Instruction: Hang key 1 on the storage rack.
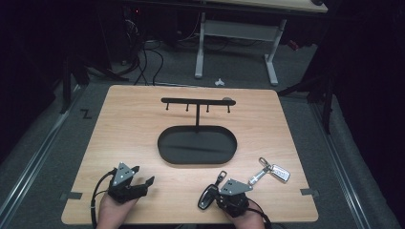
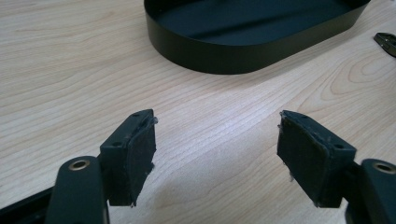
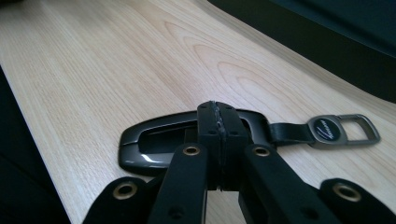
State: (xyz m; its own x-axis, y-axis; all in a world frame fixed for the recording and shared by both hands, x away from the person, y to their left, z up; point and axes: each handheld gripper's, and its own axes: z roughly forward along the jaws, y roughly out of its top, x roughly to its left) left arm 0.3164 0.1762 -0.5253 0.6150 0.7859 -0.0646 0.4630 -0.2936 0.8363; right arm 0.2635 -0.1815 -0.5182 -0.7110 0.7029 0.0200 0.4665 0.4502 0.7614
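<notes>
Both hands enter from the near edge of the wooden worktop (image 1: 143, 124). The left hand-held gripper (image 1: 142, 175) sits low at the near left, jaws spread wide with bare wood between the pads (image 2: 140, 154), aimed toward the black oval tray (image 1: 165, 143) with its hook stand (image 1: 197, 101). The right hand-held gripper (image 3: 218, 116) lies at the near edge right of centre, jaws pressed together over the dark key fob (image 3: 140, 149), which lies flat on the wood. A silver key fob (image 1: 279, 172) rests near, to the right.
</notes>
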